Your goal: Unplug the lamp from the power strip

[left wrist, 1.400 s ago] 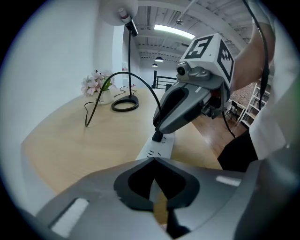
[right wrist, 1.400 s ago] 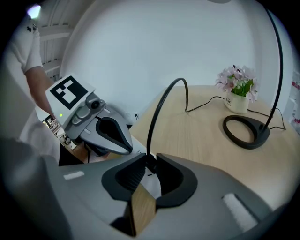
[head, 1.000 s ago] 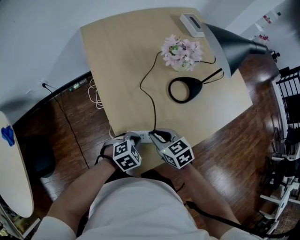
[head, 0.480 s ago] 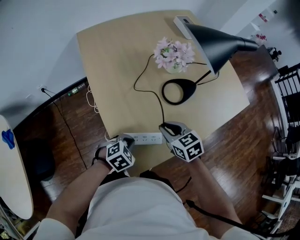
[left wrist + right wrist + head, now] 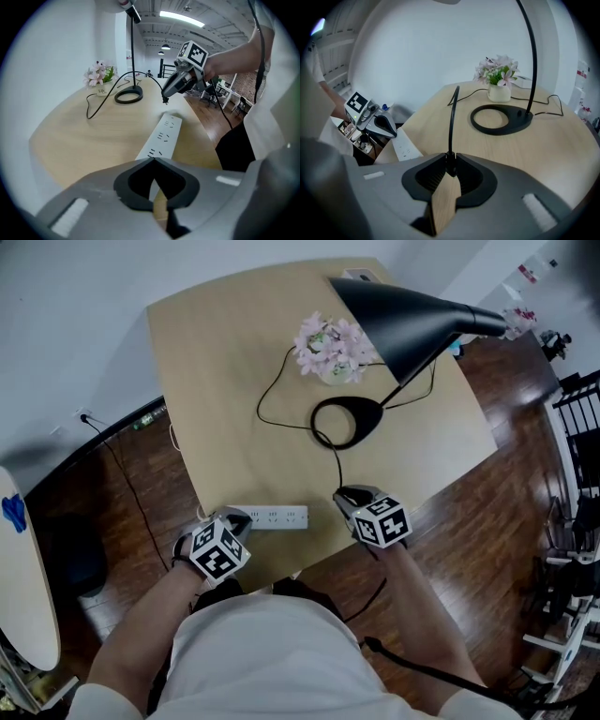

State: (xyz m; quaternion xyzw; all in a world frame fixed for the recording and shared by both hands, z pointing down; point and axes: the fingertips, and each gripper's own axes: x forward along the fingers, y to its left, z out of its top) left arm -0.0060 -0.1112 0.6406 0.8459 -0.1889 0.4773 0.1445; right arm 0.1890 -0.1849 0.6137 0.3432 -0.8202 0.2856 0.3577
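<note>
A white power strip (image 5: pixel 275 517) lies near the front edge of the wooden table (image 5: pixel 225 381). My left gripper (image 5: pixel 234 519) is shut, with its tips over the strip's left end (image 5: pixel 164 136). My right gripper (image 5: pixel 350 497) is shut on the lamp's black plug (image 5: pixel 450 166), held clear of the strip to its right. In the left gripper view the plug (image 5: pixel 164 99) hangs above the strip's far end. The black cord (image 5: pixel 333 451) runs from the plug to the lamp's ring base (image 5: pixel 347 423). The black lamp shade (image 5: pixel 403 310) leans over the table's far right.
A pot of pink flowers (image 5: pixel 323 348) stands behind the lamp base, and a white box (image 5: pixel 356 277) peeks out at the far edge. Cables (image 5: pixel 122 456) trail on the wood floor to the left. A black rack (image 5: pixel 577 418) stands at the right.
My right gripper has pulled the plug out of the strip and moved right with it. The left gripper slid to the strip's left end. The strip stayed on the table.
</note>
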